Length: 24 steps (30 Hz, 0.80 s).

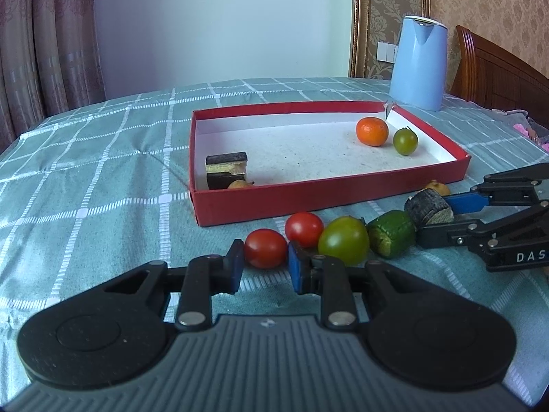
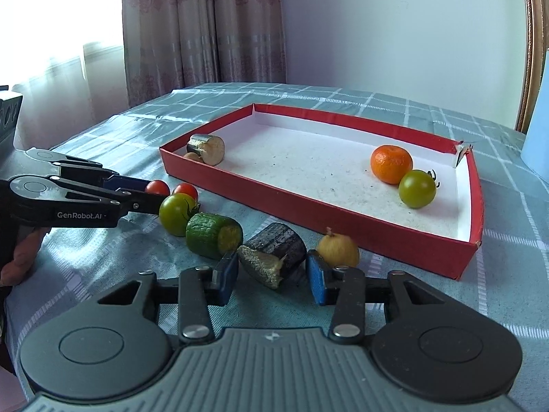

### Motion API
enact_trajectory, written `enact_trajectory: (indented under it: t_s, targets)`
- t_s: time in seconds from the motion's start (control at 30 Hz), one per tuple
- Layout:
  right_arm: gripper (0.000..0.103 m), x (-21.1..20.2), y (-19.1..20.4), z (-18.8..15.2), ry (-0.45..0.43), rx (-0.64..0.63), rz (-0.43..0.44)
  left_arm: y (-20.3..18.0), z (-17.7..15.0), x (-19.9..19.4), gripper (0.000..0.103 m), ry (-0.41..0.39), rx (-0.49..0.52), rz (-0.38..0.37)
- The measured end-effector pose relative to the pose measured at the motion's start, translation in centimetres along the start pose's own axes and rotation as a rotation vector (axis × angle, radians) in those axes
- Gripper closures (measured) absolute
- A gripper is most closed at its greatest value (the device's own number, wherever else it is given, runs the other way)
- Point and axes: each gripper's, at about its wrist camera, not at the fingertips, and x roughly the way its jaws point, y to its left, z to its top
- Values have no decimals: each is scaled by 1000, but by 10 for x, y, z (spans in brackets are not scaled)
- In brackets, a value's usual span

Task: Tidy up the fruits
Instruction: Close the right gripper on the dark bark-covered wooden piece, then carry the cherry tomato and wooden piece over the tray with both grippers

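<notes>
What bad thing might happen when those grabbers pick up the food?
The left tool sits around a red tomato; squeezing hard may squash it or roll it into its neighbour. The right tool straddles a black chunk lying crooked, so it might twist out and bump the yellow fruit.

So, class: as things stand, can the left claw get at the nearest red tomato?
Probably yes. The left claw is open with the red tomato right between its fingertips. The second red tomato and green tomato crowd its right side, but nothing blocks it.
</notes>
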Motion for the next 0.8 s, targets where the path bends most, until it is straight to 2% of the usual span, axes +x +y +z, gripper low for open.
enact_trajectory:
  t_s: [0.27,0.57,0.8]
  targets:
    - [61,-12,-7,-2,-70,50,-7,1,0,-5,79,-27,-13,23]
    - [61,-23,-7,-2,-132,61,-42,-5,1,-12,79,-65,-17,147]
    - [61,-27,-8,6,-164,51,-89,-18,10,-16,79,-84,1,151]
